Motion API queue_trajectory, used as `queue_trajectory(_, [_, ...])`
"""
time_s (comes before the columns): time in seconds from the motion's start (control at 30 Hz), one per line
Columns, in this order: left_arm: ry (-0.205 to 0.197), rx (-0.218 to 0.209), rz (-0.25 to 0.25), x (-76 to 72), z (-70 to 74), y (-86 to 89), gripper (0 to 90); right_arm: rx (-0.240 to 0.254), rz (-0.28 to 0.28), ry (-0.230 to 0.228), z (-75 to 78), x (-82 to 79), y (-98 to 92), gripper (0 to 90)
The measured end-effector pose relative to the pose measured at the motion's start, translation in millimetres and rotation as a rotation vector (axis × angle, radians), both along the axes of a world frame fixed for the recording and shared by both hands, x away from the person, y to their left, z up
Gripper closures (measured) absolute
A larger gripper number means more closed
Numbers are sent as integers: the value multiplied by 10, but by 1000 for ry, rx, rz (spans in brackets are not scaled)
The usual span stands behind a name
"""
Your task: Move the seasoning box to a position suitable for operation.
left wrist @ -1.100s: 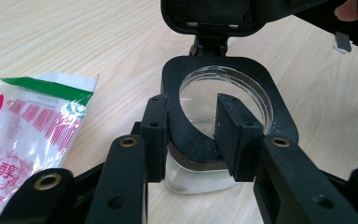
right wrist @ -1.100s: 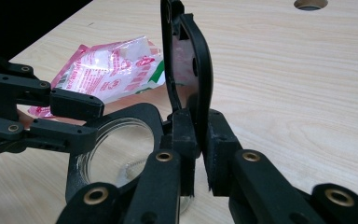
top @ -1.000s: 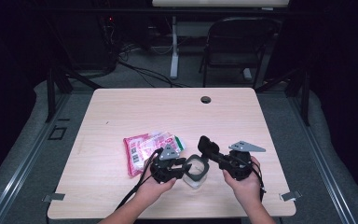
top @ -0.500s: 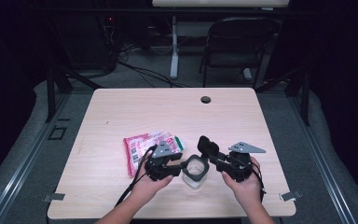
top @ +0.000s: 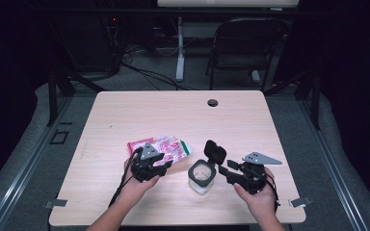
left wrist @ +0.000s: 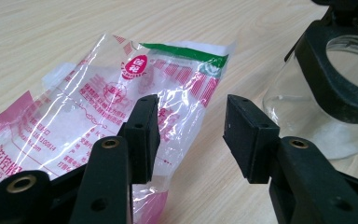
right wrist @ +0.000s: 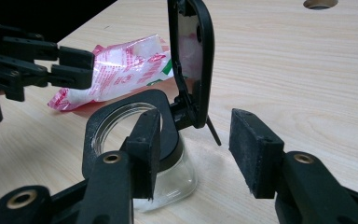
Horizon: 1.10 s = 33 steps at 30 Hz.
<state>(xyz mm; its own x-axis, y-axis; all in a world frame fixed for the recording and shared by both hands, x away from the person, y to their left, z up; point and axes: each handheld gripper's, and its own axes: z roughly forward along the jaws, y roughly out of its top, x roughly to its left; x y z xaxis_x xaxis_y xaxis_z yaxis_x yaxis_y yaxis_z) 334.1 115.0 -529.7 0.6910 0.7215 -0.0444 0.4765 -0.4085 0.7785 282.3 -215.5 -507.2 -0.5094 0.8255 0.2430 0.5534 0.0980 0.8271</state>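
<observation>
The left gripper point(top: 160, 164), jaws just widened and holding nothing, hovers low over the pink-printed plastic bag point(top: 161, 147) left of centre in the high view, its hand angled toward the upper right. The right gripper point(top: 224, 166), jaws likewise just spread and empty, sits beside the glass jar point(top: 202, 177), whose black hinged lid point(top: 215, 151) stands upright at lower centre.

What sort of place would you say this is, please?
Probably a lab or recording room: a bare wooden table on grey carpet, dark surroundings, loose cables on the floor and a folding chair behind.
</observation>
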Motion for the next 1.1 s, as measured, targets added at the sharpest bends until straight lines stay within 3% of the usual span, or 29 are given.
queue_trajectory(0.13, [-35, 39, -10, -1, -50, -99, 528, 23, -10, -6, -7, -13, -24, 531])
queue_trajectory(0.37, [-25, 92, 3, 58, -197, -274, 477, 50, -13, -4, -20, -33, -54, 525])
queue_trajectory(0.47, [-16, 105, 9, 74, -242, -294, 478, 56, -14, -3, -22, -36, -67, 522])
queue_trajectory(0.7, [-62, 151, 51, 93, -312, -357, 449, 68, -19, 5, -50, -32, -76, 518])
queue_trajectory(0.9, [-55, 158, 52, 134, -354, -398, 441, 74, -24, 7, -59, -21, -77, 517])
queue_trajectory(1.1, [-83, 189, 84, 169, -391, -423, 424, 77, -27, 5, -59, -22, -80, 517])
